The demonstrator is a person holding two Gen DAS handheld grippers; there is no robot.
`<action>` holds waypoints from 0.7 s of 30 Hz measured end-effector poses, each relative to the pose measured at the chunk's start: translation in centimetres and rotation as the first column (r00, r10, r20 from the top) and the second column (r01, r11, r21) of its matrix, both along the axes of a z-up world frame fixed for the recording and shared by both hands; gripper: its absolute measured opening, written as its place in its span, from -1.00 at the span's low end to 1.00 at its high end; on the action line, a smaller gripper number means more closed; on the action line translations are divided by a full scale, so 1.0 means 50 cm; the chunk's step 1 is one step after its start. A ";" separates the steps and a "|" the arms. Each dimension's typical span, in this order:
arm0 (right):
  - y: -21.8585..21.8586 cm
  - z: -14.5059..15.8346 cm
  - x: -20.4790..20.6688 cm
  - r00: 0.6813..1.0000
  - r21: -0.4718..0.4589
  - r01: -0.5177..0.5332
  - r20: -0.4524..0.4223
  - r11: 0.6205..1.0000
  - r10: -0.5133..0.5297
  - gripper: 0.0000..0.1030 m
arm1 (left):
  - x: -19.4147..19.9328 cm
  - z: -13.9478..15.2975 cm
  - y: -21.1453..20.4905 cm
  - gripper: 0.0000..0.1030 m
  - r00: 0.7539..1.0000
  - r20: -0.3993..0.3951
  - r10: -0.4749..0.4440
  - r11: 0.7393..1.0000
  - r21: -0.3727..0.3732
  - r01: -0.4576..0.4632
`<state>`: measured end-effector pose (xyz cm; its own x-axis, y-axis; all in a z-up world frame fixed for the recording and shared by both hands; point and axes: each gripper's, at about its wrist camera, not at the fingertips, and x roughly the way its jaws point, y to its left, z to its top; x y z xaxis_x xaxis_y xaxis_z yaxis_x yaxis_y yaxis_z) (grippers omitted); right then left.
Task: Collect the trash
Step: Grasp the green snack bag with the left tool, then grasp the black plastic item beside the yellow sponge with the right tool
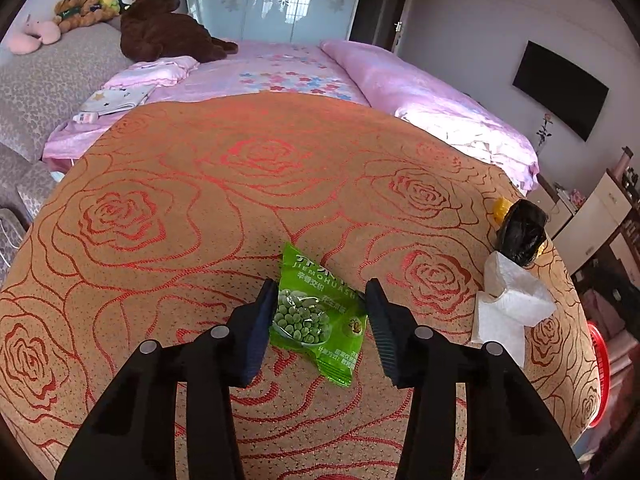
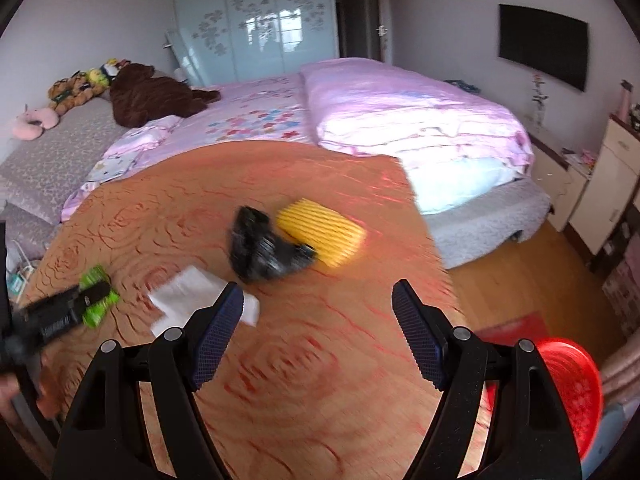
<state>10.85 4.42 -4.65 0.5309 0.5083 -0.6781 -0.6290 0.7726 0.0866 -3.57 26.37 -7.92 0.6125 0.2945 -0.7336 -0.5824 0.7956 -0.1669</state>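
A green snack packet (image 1: 316,312) printed with green peas lies on the orange rose-patterned tablecloth (image 1: 192,208). My left gripper (image 1: 322,286) straddles it, one pad against each side edge of the packet. The blurred right wrist view shows this gripper (image 2: 86,300) over the same green packet (image 2: 94,276) at far left. A crumpled white tissue (image 1: 508,304) and a black plastic bag (image 1: 522,232) lie to the right. My right gripper (image 2: 318,292) hovers open above the cloth with nothing between its fingers, close to the tissue (image 2: 192,296) and the black bag (image 2: 260,244).
A yellow ribbed object (image 2: 324,232) sits behind the black bag near the table's far right edge. A red plastic basket (image 2: 568,392) stands on the floor beside the table. Behind it are a pink bed (image 2: 400,120), plush toys and a cabinet (image 2: 600,184).
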 end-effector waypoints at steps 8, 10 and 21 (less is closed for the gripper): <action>0.121 -0.026 0.051 0.997 -0.035 -0.070 -0.040 0.997 0.069 0.44 | -0.004 -0.001 0.001 -0.15 1.000 0.012 -0.001 1.000 -0.011 0.001; 0.138 -0.034 0.059 0.996 -0.045 -0.081 -0.051 0.996 0.078 0.44 | -0.005 0.000 0.002 -0.15 1.000 0.016 -0.001 1.000 -0.016 0.001; 0.189 -0.073 0.054 0.995 -0.147 -0.100 -0.007 0.984 0.100 -0.19 | -0.008 0.000 0.003 -0.15 1.000 0.022 -0.002 1.000 -0.021 0.002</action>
